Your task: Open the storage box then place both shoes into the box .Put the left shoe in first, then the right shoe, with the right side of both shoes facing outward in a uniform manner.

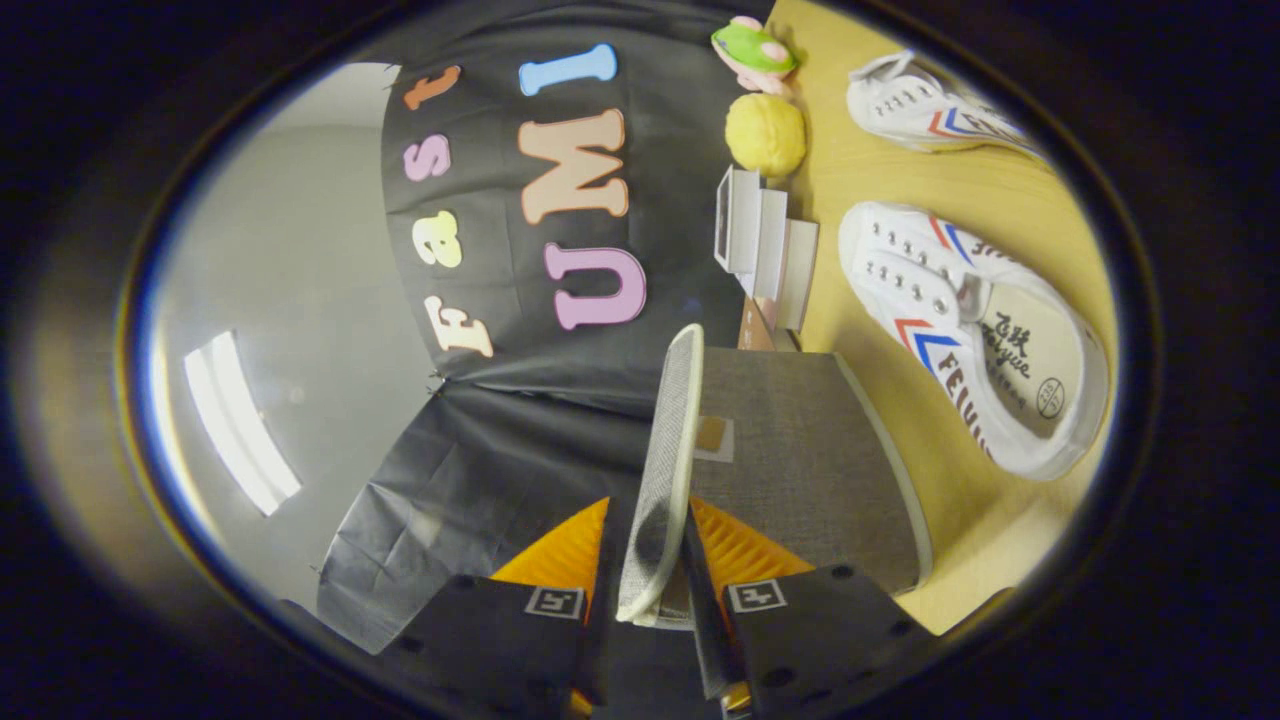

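Gripper view: the scene sits rolled on its side, with the wooden tabletop (pixel 880 330) running up one side and the booth's black cloth wall (pixel 680 150) beyond. The gripper (pixel 655 585) has its fingers closed on the lid (pixel 668 450) of the storage box (pixel 800 460), one finger on each face of the thin mesh-covered panel, which stands edge-on between them and is lifted away from the grey fabric box. Whether the lid is still joined to the box along its far edge is hard to tell at this angle.

Just beside the box on the tabletop lies the near shoe (pixel 975 335), a white canvas sneaker with red and blue stripes, its opening and insole facing the camera. The far shoe (pixel 930 105) of the same pair lies well beyond it, apart from the box.

Against the wall stand some small white boxes (pixel 765 245), near the far end of the storage box. Past them sit a yellow ball-like toy (pixel 765 133) and a green and pink plush toy (pixel 752 52).
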The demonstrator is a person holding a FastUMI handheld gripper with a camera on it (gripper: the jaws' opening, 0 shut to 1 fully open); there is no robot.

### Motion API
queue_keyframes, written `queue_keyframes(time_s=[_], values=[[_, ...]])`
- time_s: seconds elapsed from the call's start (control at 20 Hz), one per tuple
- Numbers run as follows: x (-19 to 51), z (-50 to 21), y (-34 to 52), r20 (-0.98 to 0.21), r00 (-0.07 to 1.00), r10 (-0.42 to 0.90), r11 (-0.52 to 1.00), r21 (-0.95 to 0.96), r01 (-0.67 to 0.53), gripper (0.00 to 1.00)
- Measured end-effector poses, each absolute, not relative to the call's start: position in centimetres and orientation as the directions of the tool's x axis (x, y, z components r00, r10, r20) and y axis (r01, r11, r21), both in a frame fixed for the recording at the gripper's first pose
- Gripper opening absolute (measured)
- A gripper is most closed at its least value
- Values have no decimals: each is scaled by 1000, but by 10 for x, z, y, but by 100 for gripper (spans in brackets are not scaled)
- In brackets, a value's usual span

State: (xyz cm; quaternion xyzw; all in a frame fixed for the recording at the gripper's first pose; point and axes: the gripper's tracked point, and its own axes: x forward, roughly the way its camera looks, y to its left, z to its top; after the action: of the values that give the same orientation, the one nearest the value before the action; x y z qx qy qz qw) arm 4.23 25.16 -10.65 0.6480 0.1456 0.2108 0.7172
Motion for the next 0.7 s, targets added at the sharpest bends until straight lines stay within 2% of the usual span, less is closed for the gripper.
queue_keyframes(time_s=[0.2, 0.3, 0.7], values=[[42, -101, 251, 42, 877, 478, 120, 986, -113, 20], [48, -97, 257, 16, 879, 477, 199, 972, -126, 11], [40, -48, 273, 51, 877, 479, 416, 866, -277, 15]])
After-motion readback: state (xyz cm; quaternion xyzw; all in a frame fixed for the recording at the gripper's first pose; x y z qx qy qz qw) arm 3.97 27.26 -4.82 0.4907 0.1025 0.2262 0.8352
